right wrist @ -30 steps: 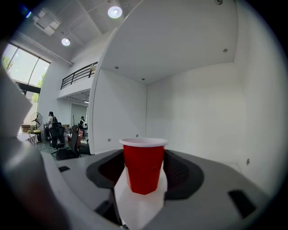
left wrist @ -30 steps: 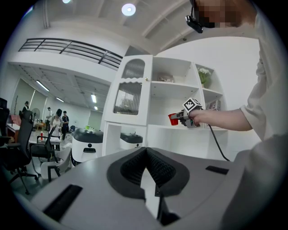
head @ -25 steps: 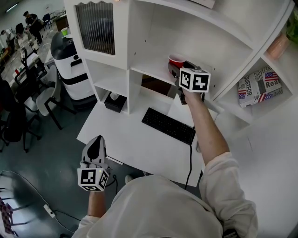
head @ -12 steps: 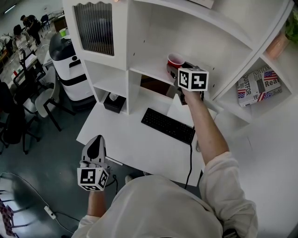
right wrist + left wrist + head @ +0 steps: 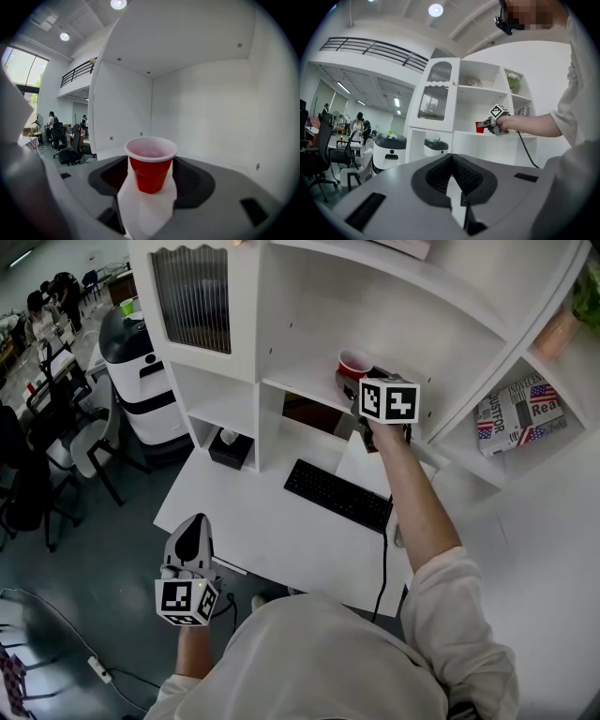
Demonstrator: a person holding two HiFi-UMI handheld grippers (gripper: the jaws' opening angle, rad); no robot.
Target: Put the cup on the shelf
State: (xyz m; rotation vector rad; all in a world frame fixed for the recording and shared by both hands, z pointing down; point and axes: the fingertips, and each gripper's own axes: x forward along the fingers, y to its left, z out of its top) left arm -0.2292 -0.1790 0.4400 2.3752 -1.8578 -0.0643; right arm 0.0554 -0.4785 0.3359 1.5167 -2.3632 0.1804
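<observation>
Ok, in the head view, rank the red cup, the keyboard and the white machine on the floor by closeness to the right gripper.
1. Red cup: on the shelf, between the opening jaws of the right gripper.
2. Keyboard: on the desk below, toward the person.
3. White machine: on the floor, far to the left.

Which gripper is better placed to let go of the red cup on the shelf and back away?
Right. The right gripper is at the shelf with the red cup standing between its opening jaws; the left gripper hangs low, shut, far from it.
</observation>
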